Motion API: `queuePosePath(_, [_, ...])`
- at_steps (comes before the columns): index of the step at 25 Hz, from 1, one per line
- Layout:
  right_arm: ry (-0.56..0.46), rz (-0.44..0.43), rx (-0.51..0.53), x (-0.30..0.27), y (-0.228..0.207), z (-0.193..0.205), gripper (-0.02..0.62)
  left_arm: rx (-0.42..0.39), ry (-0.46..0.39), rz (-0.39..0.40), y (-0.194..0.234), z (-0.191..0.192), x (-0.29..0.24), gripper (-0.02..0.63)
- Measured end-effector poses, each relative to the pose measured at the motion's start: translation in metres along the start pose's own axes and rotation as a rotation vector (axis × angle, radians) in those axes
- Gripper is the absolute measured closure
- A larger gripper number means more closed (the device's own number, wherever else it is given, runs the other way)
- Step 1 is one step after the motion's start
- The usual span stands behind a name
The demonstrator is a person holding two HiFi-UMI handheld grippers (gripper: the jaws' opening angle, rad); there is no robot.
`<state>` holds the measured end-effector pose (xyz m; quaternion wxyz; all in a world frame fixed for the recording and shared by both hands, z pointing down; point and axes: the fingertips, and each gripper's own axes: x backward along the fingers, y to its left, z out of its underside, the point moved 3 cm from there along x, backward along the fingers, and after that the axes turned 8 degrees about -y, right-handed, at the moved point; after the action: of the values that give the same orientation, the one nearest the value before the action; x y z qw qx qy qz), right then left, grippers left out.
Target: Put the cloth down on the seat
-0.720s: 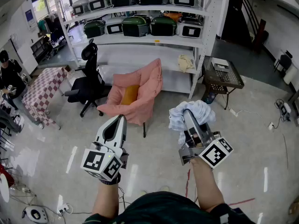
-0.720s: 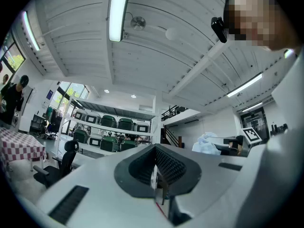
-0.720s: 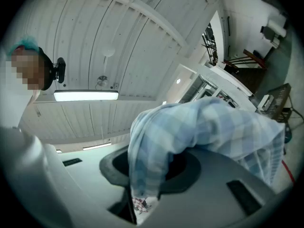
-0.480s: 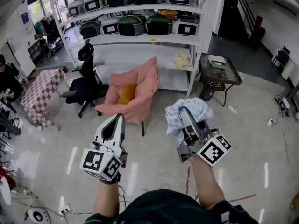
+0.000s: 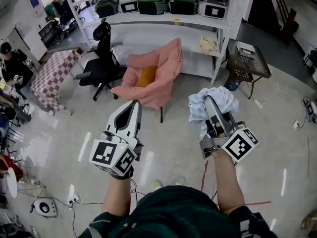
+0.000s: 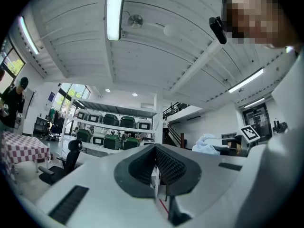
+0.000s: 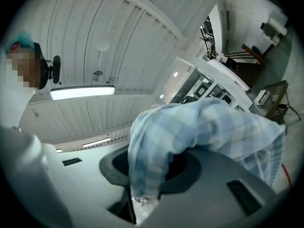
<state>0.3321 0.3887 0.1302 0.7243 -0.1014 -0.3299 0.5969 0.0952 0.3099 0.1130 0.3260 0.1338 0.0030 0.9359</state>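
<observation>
A pale blue checked cloth [image 5: 210, 103] is bunched at the tip of my right gripper [image 5: 211, 104], which is shut on it and held upward. In the right gripper view the cloth [image 7: 199, 132] drapes over the jaws and hides their tips. The pink padded chair [image 5: 154, 78] with an orange cushion [image 5: 146, 75] on its seat stands ahead on the floor, left of the cloth. My left gripper [image 5: 132, 109] is shut with nothing in it and points toward the chair. In the left gripper view its jaws stand pressed together, and the cloth [image 6: 207, 144] shows at the right.
A black office chair [image 5: 101, 63] stands left of the pink chair. White shelving [image 5: 163, 19] with green and white cases runs behind. A checkered table [image 5: 52, 76] and a person [image 5: 15, 66] are at left. A small dark table [image 5: 250, 66] stands at right.
The view has shifted so the pink chair sits a little right and higher. Both grippers stay raised side by side, the right one still holding the cloth.
</observation>
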Motion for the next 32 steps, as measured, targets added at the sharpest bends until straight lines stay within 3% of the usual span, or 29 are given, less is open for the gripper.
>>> queuePosePath(6, [0.045,-0.024,-0.067,0.0,-0.016,0.009,0.491,-0.026,0.025,-0.051,-0.004,0.014,0.002,0.6])
queuePosePath(11, [0.064,-0.117,-0.129,-0.008,-0.019,0.019,0.491,-0.016,0.031,-0.101,-0.002,0.027,0.009,0.601])
queuePosePath(18, [0.107,-0.127,-0.207,-0.029,-0.032,0.048,0.491,-0.034,0.057,-0.155,0.022,0.044,0.008,0.6])
queuePosePath(25, [0.158,-0.11,-0.194,-0.086,-0.039,0.092,0.491,-0.019,0.057,-0.173,0.089,0.064,-0.013,0.6])
queuePosePath(32, [0.198,-0.064,-0.18,-0.18,-0.052,0.147,0.491,-0.014,0.056,-0.168,0.193,0.081,-0.058,0.6])
